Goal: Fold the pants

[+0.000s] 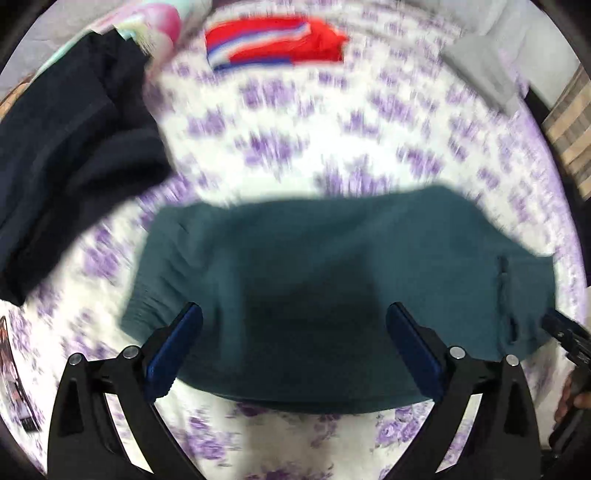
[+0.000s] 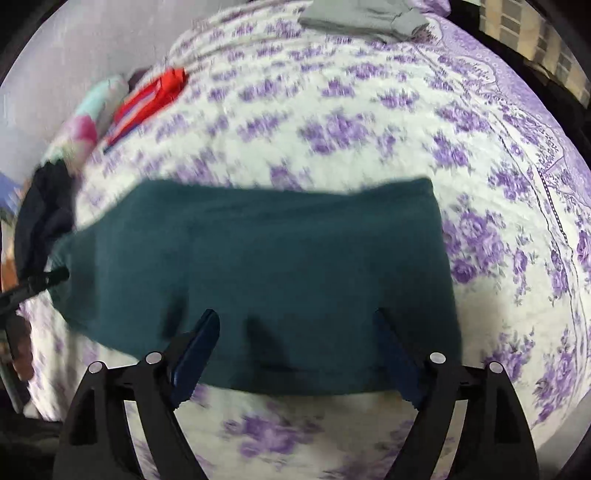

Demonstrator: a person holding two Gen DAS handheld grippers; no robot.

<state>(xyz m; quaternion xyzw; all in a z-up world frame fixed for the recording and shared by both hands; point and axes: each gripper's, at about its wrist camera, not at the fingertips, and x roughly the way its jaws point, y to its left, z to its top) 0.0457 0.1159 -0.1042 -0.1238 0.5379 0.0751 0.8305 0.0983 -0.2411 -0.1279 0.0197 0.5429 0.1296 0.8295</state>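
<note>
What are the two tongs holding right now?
Nothing. The left tongs and the right tongs both stand wide open above the folded teal pants, which lie loose on the flowery bedspread.

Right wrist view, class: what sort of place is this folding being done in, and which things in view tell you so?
Probably a bedroom. The teal pants lie on a bed under a quilted white bedspread with purple flowers, and other clothes sit around it: a red striped garment and a grey one.

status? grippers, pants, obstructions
Left gripper open, right gripper open, both empty above the pants. Teal pants lie folded on the bedspread. Dark garment beside them, not overlapping.
</note>
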